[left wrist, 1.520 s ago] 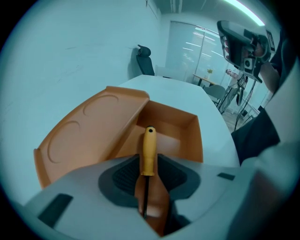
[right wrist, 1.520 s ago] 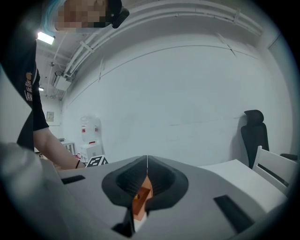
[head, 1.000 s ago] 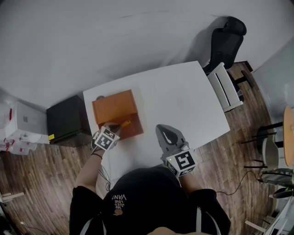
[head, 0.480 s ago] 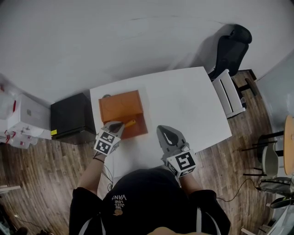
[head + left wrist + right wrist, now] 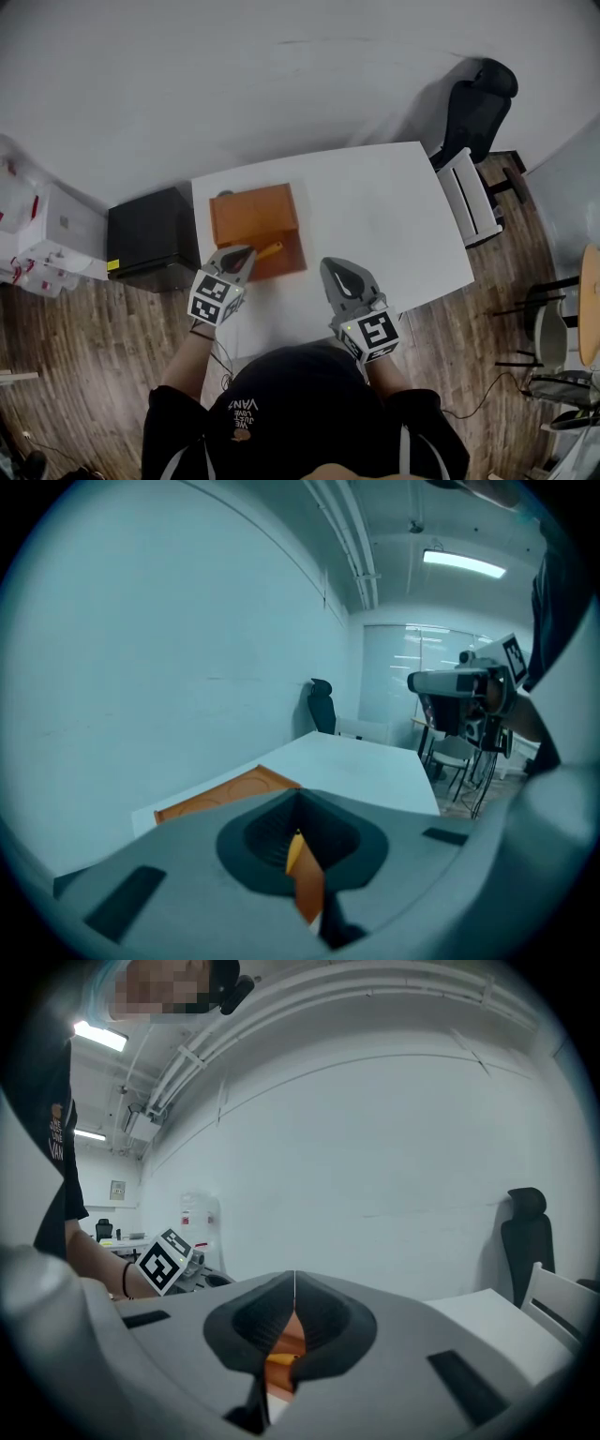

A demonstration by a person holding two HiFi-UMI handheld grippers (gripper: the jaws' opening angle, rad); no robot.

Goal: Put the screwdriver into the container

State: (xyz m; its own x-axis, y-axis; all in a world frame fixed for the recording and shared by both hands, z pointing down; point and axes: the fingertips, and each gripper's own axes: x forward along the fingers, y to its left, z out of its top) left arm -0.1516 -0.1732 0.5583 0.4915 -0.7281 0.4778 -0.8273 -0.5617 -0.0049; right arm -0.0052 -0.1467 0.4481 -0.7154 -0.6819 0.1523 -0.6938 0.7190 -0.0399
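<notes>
Left gripper [image 5: 242,256]: jaws clamping tight on the screwdriver [image 5: 269,250], whose handle is hanging over the near edge of the orange container [image 5: 253,217]. Right gripper [image 5: 339,273]: jaws meeting, empty, idling above the table [image 5: 394,216]. Step, as I am judging it: carrying. Next I am needing to centre the tool over the container, lower it, and release.

My 2 tongs, the left gripper [image 5: 247,253] and the right gripper [image 5: 330,264], are matt grey plastic, with ribbed dark pads [image 5: 248,1321] inside. The screwdriver [image 5: 269,250] has a smooth orange handle with a slight sheen. The container [image 5: 253,220] is matt orange; plastic or card, I cannot tell. The table [image 5: 375,216] top is smooth matt white. The floor [image 5: 84,356] is grained wood planks.
</notes>
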